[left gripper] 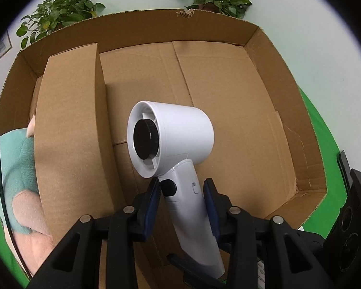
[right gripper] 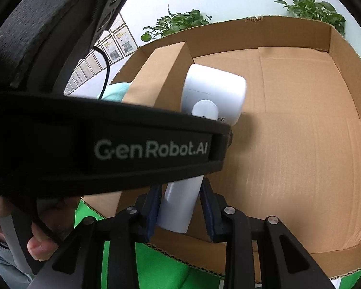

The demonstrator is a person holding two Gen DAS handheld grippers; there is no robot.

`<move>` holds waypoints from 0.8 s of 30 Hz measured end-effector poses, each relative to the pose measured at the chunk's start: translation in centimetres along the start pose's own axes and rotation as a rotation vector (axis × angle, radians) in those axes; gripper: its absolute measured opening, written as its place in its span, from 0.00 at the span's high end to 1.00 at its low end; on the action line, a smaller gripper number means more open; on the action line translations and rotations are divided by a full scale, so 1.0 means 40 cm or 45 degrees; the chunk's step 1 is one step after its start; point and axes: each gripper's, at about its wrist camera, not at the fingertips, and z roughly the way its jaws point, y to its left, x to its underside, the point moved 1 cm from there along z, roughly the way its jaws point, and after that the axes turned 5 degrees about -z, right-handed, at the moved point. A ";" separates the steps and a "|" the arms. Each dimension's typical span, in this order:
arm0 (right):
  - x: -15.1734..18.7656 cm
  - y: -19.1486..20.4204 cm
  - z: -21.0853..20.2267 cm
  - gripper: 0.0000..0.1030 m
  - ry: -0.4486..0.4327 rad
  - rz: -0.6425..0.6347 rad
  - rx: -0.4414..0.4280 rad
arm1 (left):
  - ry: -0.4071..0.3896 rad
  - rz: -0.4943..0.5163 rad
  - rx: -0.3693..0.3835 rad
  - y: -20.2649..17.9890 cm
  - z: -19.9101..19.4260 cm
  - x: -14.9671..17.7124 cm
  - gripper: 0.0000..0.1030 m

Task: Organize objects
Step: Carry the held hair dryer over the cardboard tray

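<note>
A white hair dryer with a black centre in its round head hangs over the open cardboard box. My left gripper is shut on its handle, blue pads on both sides. In the right wrist view the dryer shows again, and my right gripper has its blue pads against the lower end of the handle. The left gripper's black body crosses that view and hides the middle of the dryer.
An upright cardboard divider splits the box; a teal and pink plush toy lies in the left compartment. The box stands on a green surface. Potted plants stand behind the box against a pale wall.
</note>
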 end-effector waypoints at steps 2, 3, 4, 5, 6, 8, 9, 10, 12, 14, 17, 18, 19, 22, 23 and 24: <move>-0.005 -0.002 0.007 0.73 0.003 0.005 0.004 | 0.009 -0.002 -0.016 0.001 0.003 -0.004 0.63; -0.006 -0.003 0.011 0.73 0.004 0.007 0.008 | 0.019 -0.005 -0.026 0.003 0.004 -0.009 0.62; -0.007 -0.004 0.015 0.74 0.008 0.013 0.003 | 0.027 0.000 -0.041 0.003 0.003 -0.009 0.62; -0.007 -0.004 0.019 0.74 0.008 0.022 -0.004 | 0.030 0.001 -0.047 0.003 0.002 -0.008 0.62; -0.006 -0.004 0.023 0.74 0.003 0.033 -0.004 | 0.031 -0.006 -0.048 0.006 0.000 -0.007 0.62; -0.008 0.001 0.035 0.74 0.004 0.045 -0.011 | 0.022 -0.024 -0.053 0.014 -0.008 -0.007 0.63; -0.009 0.001 0.038 0.74 0.003 0.050 -0.010 | 0.021 -0.027 -0.059 0.015 -0.012 -0.007 0.63; -0.012 0.000 0.040 0.74 -0.003 0.060 -0.002 | 0.027 -0.035 -0.065 0.017 -0.015 -0.008 0.63; -0.017 0.002 0.043 0.72 -0.013 0.070 0.024 | 0.020 -0.032 -0.077 0.018 -0.019 -0.008 0.63; -0.020 0.006 0.048 0.72 -0.013 0.064 0.017 | 0.009 -0.020 -0.070 0.017 -0.029 -0.006 0.63; -0.024 0.013 0.051 0.72 -0.022 0.058 -0.005 | -0.003 -0.017 -0.062 0.019 -0.044 -0.007 0.63; -0.026 0.016 0.051 0.72 -0.026 0.053 -0.002 | -0.005 -0.019 -0.055 0.020 -0.049 -0.005 0.63; -0.030 0.020 0.052 0.71 -0.028 0.044 0.000 | -0.008 -0.019 -0.046 0.022 -0.055 -0.004 0.63; -0.038 0.032 0.052 0.71 -0.029 0.021 0.010 | -0.038 -0.028 -0.042 0.034 -0.079 -0.002 0.63; -0.040 0.035 0.054 0.71 -0.023 0.016 0.009 | -0.046 -0.041 -0.025 0.043 -0.088 -0.003 0.63; -0.039 0.036 0.056 0.71 -0.022 0.016 0.012 | -0.052 -0.060 0.015 0.057 -0.102 0.000 0.63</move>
